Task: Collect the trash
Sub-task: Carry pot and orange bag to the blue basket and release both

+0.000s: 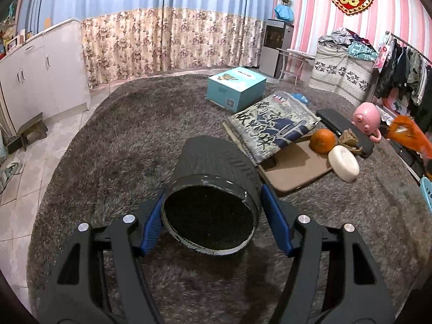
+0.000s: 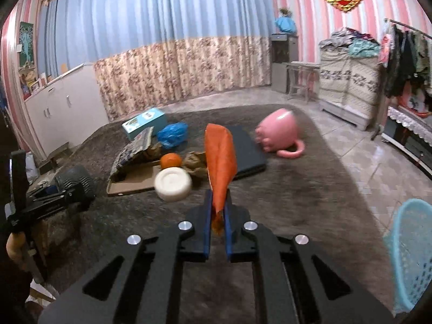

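- Right claw (image 2: 217,210) is what I'm steering on: its blue pads are pressed onto the bottom end of an orange wrapper (image 2: 220,159), which stands up and ahead of the pads, long axis running away from me.
- Left claw (image 1: 212,210) is clamped across a dark bin (image 1: 216,189), gripping its sides; the bin lies tipped with its open mouth facing back toward that claw.
- From the right claw, the bin (image 2: 77,181) sits far off to the left and a little ahead, so I judge the wrapper must travel leftward to reach that mouth.
- Between the two lie a white round tub (image 2: 172,182), an orange (image 2: 170,160) and crumpled brown paper (image 2: 195,162) on a cardboard sheet (image 2: 132,182).
- Bare carpet (image 2: 283,189) lies directly under and right of the right claw; a blue basket (image 2: 413,248) crowds the far right edge.
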The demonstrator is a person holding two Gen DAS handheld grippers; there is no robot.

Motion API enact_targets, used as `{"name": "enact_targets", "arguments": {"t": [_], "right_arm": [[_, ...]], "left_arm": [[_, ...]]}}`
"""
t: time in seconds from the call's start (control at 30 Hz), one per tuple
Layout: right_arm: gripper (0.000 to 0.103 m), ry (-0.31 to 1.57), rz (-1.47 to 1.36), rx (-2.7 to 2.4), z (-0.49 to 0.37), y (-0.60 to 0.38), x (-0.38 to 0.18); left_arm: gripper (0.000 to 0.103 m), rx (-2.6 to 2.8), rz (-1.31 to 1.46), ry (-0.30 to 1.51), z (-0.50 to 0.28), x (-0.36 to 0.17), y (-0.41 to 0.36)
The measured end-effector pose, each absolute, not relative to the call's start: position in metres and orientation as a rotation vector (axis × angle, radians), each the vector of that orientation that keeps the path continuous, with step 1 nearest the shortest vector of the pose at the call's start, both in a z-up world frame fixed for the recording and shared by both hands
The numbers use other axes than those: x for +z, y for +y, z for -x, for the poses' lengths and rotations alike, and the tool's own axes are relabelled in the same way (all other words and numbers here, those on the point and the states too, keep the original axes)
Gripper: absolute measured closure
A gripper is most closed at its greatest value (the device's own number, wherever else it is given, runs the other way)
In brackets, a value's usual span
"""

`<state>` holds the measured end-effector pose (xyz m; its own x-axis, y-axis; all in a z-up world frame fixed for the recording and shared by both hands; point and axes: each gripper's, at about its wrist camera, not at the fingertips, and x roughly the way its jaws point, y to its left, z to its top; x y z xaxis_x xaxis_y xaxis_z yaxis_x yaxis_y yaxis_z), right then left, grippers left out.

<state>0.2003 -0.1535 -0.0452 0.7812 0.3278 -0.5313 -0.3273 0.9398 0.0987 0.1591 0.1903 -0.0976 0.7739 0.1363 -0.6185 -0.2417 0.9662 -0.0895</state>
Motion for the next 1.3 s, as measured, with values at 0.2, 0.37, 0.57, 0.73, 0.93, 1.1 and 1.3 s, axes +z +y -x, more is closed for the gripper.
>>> {"name": "enact_targets", "arguments": {"t": [0.2, 0.37, 0.57, 0.73, 0.93, 1.1, 1.3], "right_arm": [[0.095, 0.552, -0.037, 0.274, -0.183, -0.206, -0.040], [0.095, 0.538, -0.054, 0.201, -0.171, -0.253, -0.038], [0.095, 0.513, -0.056, 0.103, -0.160, -0.300, -0.028], [0.095, 0.502, -0.066, 0.003, -0.150, -0.344, -0.021], [0.095, 0.503, -0.052, -0.125, -0.137, -0.383, -0.022], [0.095, 0.506, -0.074, -0.231, -0.123, -0.417, -0.029], [0.095, 0.518, -0.072, -0.322, -0.116, -0.437, -0.039]], "left_arm": [[0.038, 0.179, 0.139, 0.629, -0.164, -0.088, 0.165], [0.038, 0.131, 0.105, 0.600, -0.170, -0.069, 0.132], [0.038, 0.017, 0.060, 0.540, -0.192, -0.037, 0.064], [0.038, -0.130, 0.040, 0.521, -0.213, -0.022, -0.006], [0.038, -0.291, 0.035, 0.489, -0.231, -0.008, -0.087], [0.038, -0.408, 0.030, 0.471, -0.239, -0.005, -0.148], [0.038, -0.504, 0.018, 0.471, -0.243, -0.014, -0.207]]}}
